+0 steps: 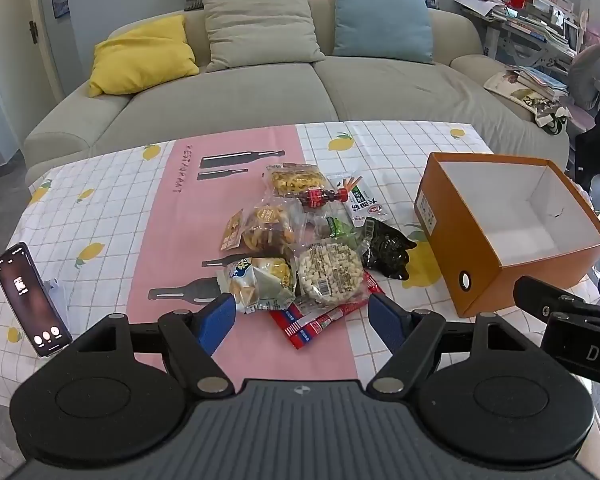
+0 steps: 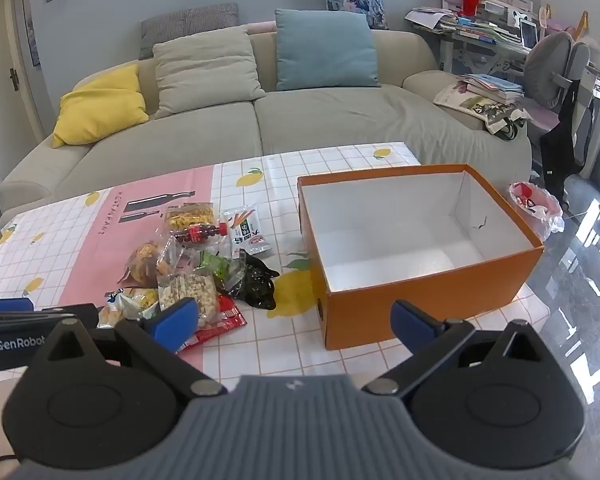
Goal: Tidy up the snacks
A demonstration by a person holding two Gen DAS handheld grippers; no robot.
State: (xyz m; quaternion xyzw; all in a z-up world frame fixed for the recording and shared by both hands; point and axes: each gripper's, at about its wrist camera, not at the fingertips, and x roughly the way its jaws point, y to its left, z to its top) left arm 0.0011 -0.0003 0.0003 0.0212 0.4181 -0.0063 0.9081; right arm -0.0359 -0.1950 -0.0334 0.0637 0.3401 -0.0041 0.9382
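Your left gripper [image 1: 302,318] hangs with its jaws spread wide and nothing between them, tilted down at the near edge of the snack pile [image 1: 300,240]. Your right gripper [image 2: 294,326] is just as wide and just as empty, aimed at the near wall of the orange box [image 2: 428,308]. The pile sits on the pink stripe of the tablecloth [image 1: 100,208], just left of the box, which stands open and looks empty. Nearest your left jaws lie a round rice cracker pack [image 1: 330,274], a yellow bun bag [image 1: 260,280] and a red wrapper [image 1: 320,324] under them. A small cola bottle [image 1: 320,197] lies at the far side. Take the top pack first, likely the cracker, pinching across its edge so the crinkly film does not slip; how the packs overlap is hard to read from here. A phone [image 1: 32,300] is propped at the left, clear of your path.
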